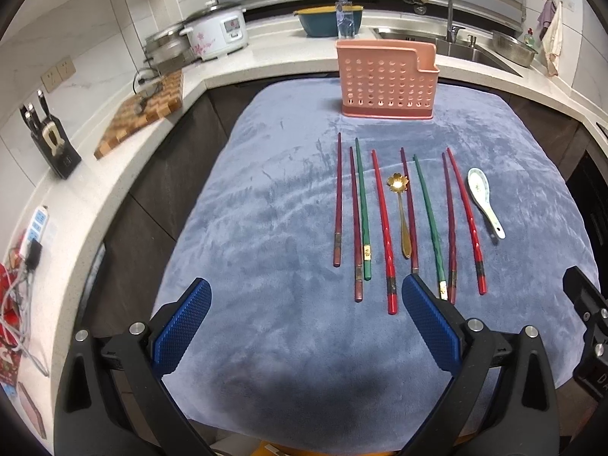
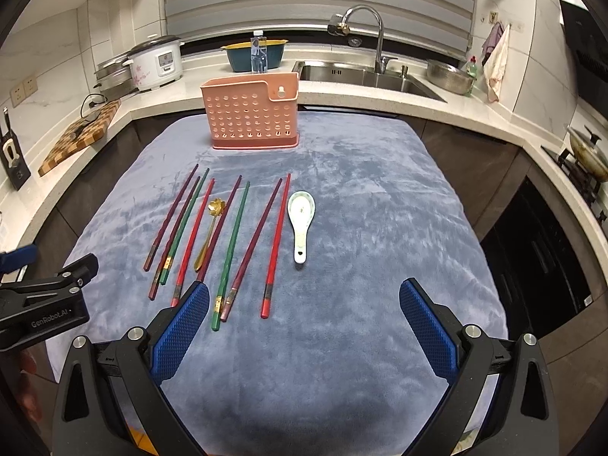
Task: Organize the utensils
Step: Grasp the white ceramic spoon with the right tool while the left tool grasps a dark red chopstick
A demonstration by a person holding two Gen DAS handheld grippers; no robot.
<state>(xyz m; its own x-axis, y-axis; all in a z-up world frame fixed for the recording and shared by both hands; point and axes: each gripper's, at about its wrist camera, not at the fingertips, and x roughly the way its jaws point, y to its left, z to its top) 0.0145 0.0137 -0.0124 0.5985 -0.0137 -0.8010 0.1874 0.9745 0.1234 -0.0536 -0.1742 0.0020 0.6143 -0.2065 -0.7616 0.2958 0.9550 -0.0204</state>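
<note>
Nothing picked up yet. Left gripper (image 1: 306,296) spread wide and empty, hovering over near edge of the grey cloth (image 1: 266,228); right gripper (image 2: 304,300) likewise released, holding nothing. Chopsticks (image 2: 243,235) laid in a row mid-cloth, handles toward near edge, probably for easy pinching. Gold spoon (image 2: 209,235) among them; ceramic spoon (image 2: 301,224) just right of the row. Pink holder (image 2: 252,114) upright at far edge, likely the destination.
</note>
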